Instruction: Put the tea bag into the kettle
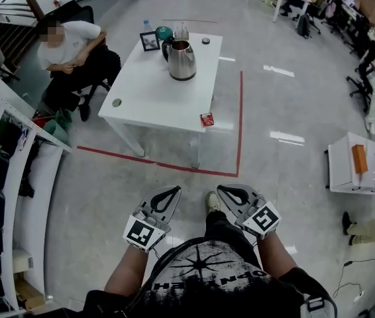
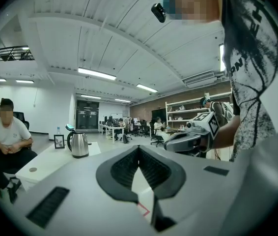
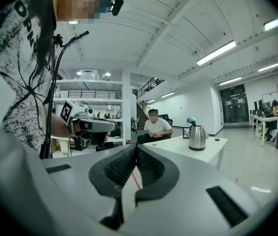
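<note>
A steel kettle stands at the far end of the white table. A small red tea bag packet lies at the table's near right corner. Both grippers are held low, close to the person's body and well short of the table. My left gripper is shut with nothing in it, and my right gripper is shut and empty too. The left gripper view has the shut left gripper with the kettle far off to the left. In the right gripper view, the kettle stands beyond the right gripper.
A person sits on a chair at the table's left. A picture frame and a teal-lidded object stand behind the kettle. Red tape marks the floor around the table. White shelving runs along the left; a small white stand is at right.
</note>
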`<move>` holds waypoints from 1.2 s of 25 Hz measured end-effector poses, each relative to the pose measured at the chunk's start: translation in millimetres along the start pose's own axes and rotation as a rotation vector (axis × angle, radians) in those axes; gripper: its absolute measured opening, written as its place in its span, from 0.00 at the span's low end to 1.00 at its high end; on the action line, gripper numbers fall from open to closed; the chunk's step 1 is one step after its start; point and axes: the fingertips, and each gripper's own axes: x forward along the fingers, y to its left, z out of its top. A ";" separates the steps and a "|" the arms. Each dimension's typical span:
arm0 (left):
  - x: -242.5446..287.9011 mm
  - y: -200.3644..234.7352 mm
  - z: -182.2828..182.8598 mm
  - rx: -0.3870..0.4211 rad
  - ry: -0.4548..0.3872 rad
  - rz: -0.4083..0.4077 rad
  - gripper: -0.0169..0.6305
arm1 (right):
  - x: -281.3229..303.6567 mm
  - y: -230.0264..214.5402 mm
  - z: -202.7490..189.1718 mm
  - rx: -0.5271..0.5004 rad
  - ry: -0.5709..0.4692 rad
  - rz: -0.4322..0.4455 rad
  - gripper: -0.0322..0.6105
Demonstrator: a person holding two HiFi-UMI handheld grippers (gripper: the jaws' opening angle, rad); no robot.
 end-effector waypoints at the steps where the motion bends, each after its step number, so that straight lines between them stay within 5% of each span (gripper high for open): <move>1: 9.1 7.3 0.5 0.000 0.003 0.009 0.04 | 6.4 -11.0 0.1 0.001 0.001 0.015 0.07; 14: 126.0 93.2 17.6 -0.025 0.006 0.127 0.04 | 67.0 -145.5 20.1 -0.040 -0.004 0.172 0.07; 30: 186.0 154.1 22.2 -0.025 0.014 0.234 0.04 | 107.5 -221.4 29.2 -0.047 -0.058 0.263 0.07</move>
